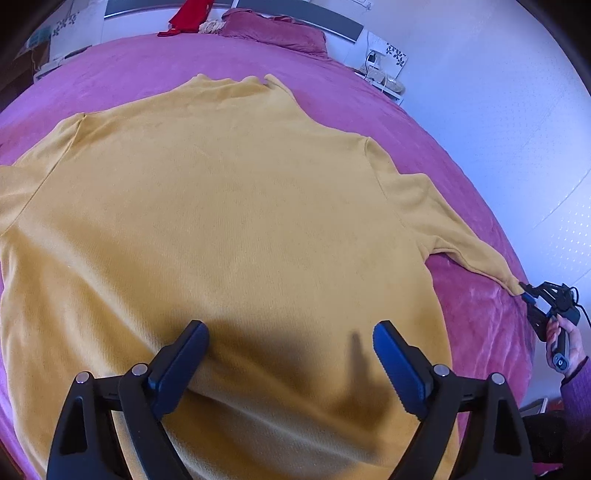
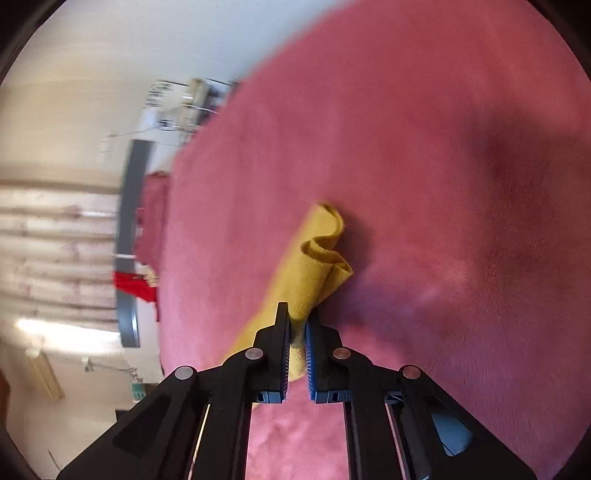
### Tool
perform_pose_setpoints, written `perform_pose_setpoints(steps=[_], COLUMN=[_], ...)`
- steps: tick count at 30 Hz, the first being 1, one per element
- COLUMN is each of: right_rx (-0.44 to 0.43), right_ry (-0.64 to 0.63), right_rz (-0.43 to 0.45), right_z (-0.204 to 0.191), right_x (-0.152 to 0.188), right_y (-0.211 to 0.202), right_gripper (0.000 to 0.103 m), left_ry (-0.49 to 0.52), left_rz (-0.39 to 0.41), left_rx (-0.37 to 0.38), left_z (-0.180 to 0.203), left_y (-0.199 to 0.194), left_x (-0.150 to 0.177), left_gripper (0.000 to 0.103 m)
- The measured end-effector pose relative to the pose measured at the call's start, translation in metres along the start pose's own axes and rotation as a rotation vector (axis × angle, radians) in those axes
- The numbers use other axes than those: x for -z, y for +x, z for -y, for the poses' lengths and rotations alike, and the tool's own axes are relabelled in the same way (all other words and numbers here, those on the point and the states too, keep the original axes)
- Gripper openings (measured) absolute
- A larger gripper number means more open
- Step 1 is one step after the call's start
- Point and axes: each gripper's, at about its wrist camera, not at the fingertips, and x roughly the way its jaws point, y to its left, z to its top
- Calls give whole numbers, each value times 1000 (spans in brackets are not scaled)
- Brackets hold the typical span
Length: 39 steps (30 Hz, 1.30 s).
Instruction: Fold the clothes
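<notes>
Right tongs: mine are clamped on the cuff of the yellow sweater's sleeve, the cloth bunched into a couple of folds just past the tips.
Left tongs: spread wide with nothing between them, hovering low over the sweater's lower body.
Sweater: lies flat and spread on the bed, neck towards the pillows, the sleeve on my right drawn straight out to the bed's edge, where my right hand pulls it taut.
Step in hand, as I judge it: the sleeve is held out straight, which fits either smoothing the spread or starting to carry the sleeve across the body.
Doing it well: I'd keep the cuff low and the pull even, so the body doesn't drag or ripple, and let the left tongs pin the cloth if it shifts.
Containers: none in view; only a red garment and a pillow at the head of the bed.
</notes>
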Motion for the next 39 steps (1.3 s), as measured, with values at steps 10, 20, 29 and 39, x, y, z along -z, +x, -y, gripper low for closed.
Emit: perform_pose_setpoints(steps=[10,20,29,39], right_rx=[84,-102,-205,-48], right_ry=[143,-442,-968,-1170], right_rz=[8,-115,-441,-732], right_z=[26,-253,-419,-312], right_x=[-7,136,410,560], right_y=[-33,54,192,257], right_gripper=[8,8,8,35], left_ry=[7,-78,-198,-505], left_rz=[-18,64,159,243], left_rx=[20,59,22,42], left_z=[0,-39,-111,-195], left_y=[4,-43,-99,-116], left_x=[-5,7,59,68], left_gripper=[92,88,88,88])
